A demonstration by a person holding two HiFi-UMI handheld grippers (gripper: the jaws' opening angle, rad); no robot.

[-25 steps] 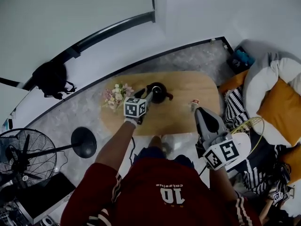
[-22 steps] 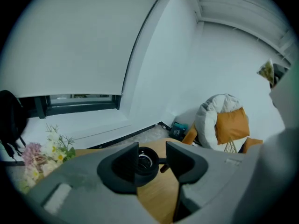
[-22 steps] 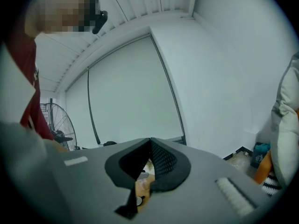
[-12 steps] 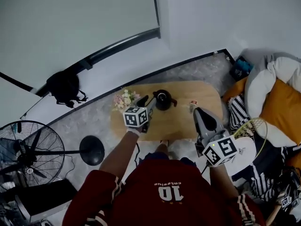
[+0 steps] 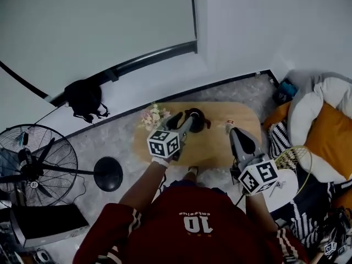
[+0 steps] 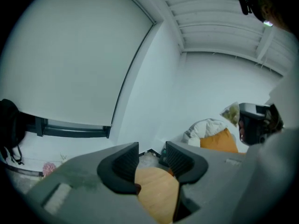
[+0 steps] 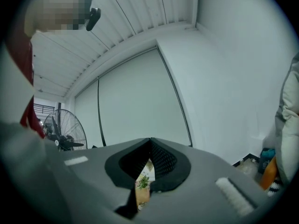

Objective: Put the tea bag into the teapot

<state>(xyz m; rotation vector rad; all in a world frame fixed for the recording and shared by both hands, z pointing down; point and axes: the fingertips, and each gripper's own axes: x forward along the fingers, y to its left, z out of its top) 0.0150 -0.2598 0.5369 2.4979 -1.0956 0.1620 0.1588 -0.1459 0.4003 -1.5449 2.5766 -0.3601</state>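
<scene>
Tea bag [image 6: 231, 114] is pinched in my right gripper [image 7: 149, 164], whose jaws are closed on it. In the left gripper view it shows at centre right, a pale packet at that gripper's tip. My left gripper [image 6: 152, 160] has its jaws apart and holds nothing, with only the wooden table [image 5: 220, 147] showing through the gap. In the head view the dark teapot [image 5: 197, 118] stands on the table near frame centre, just right of the left gripper's tip.

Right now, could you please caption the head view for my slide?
Above the wooden table: left gripper open by the teapot, right gripper pinching the tea bag.
</scene>
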